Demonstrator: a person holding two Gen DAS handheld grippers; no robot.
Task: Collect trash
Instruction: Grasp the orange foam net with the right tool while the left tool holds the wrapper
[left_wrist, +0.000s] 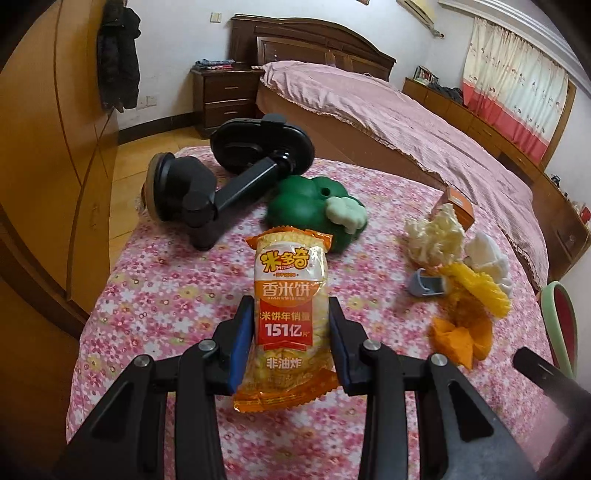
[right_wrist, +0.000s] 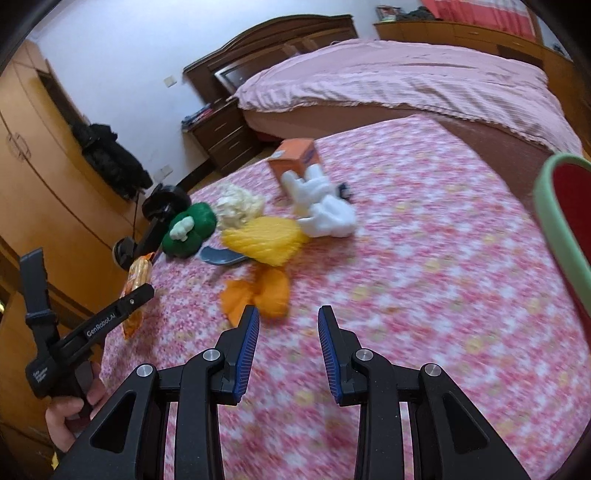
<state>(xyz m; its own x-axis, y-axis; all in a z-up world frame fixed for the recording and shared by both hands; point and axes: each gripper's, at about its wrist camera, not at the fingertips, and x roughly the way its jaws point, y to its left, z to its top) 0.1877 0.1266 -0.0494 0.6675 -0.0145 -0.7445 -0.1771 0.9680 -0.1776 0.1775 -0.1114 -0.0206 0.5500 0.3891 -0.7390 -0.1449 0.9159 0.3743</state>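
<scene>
My left gripper (left_wrist: 290, 301) is shut on an orange rice-cracker packet (left_wrist: 288, 295), its blue pads pressing both sides and holding it upright above the floral tablecloth (left_wrist: 166, 295). The right wrist view shows that packet (right_wrist: 137, 275) at the left, in the left gripper (right_wrist: 138, 291), with a hand on the handle. My right gripper (right_wrist: 289, 310) is open with nothing between its fingers, just short of a crumpled orange paper (right_wrist: 266, 291). Beyond that lie a yellow mesh wad (right_wrist: 266, 240), white crumpled tissue (right_wrist: 325, 214) and a cream wad (right_wrist: 238, 205).
A red bin with a green rim (right_wrist: 569, 221) stands at the table's right edge. A green toy pepper (left_wrist: 310, 206), a black phone holder (left_wrist: 229, 177), a grey-blue scoop (left_wrist: 424, 282) and an orange box (left_wrist: 458, 205) lie on the cloth. A bed (left_wrist: 406, 122) is behind, wardrobes to the left.
</scene>
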